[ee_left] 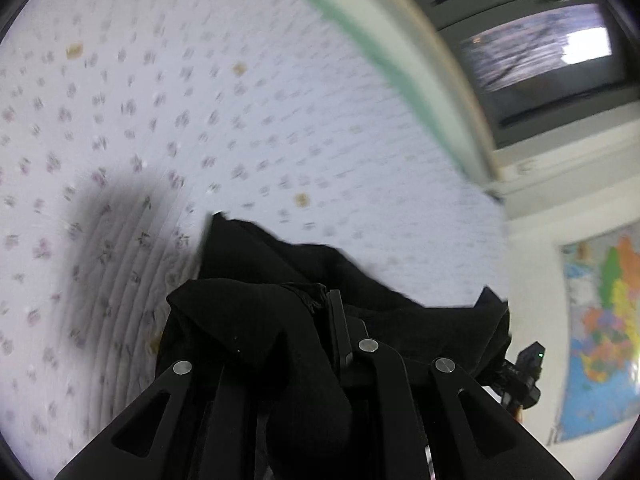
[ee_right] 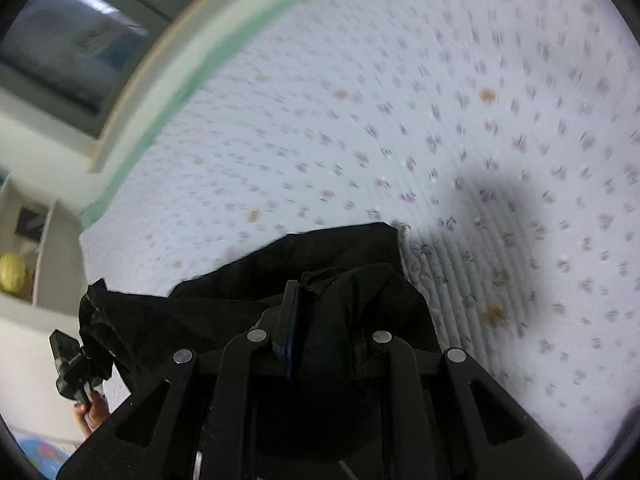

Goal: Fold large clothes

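Over quilt (ee_left: 240,120), tools (ee_left: 320,300) pinching garment (ee_left: 256,264)

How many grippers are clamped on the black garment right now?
2. The left gripper pinches one end of the black garment, the right gripper pinches the other, over the floral quilt.

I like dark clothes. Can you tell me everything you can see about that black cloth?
The black cloth is soft, plain, matte fabric, bunched and creased. It hangs stretched between the left tool and the right tool, each shut on a gathered edge. It is above a white flowered quilt; whether it touches the quilt I cannot tell.
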